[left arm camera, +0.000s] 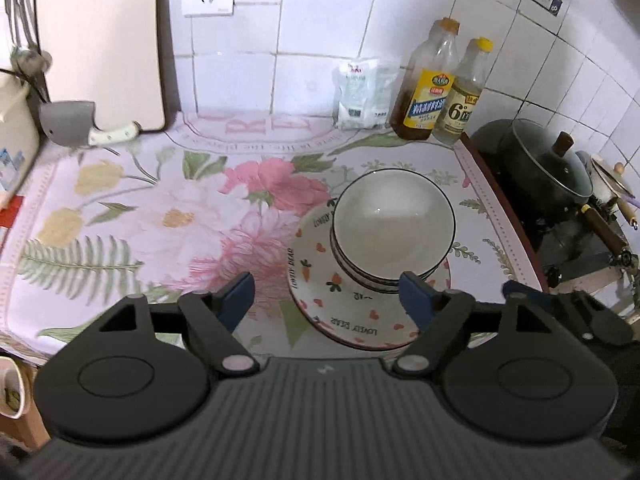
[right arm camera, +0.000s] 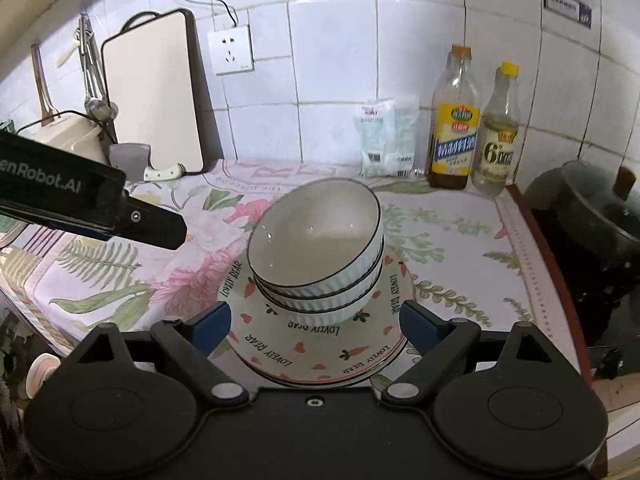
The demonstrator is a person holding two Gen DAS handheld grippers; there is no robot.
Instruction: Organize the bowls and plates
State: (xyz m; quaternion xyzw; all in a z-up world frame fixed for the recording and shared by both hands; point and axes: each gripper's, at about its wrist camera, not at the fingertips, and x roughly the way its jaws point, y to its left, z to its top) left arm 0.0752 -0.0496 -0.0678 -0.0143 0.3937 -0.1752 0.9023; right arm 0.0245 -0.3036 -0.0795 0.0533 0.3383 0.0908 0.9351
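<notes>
The left claw (left arm camera: 326,294) stands wide and holds nothing. The right claw (right arm camera: 316,322) likewise stands wide and empty. Both hang above the near edge of the stack, apart from it.

Ahead of and below both claws, the stack rests on the flowered worktop (left arm camera: 120,216): several printed plates (left arm camera: 360,324) at the bottom, three ribbed white bowls (right arm camera: 320,240) nested on top. The top bowl sits tilted in the right wrist view.

Handling, as judged: glazed ceramic, stiff, slippery, breakable, and heavy as a stack. Take hold at a rim, one pad inside and one outside. The bowls are likely to slide on one another if nudged sideways; lift straight up.

Clearances, left to right of the claws:
- Far left: a cleaver (left arm camera: 86,126) and an upright cutting board (left arm camera: 100,44) at the wall.
- Left of the stack: open cloth, the best room for setting down.
- Beyond the stack: a white packet (left arm camera: 362,94) and two bottles (left arm camera: 426,84) against the tiles.
- Right: the worktop edge lies near, with a lidded pot (left arm camera: 548,164) beyond it.
</notes>
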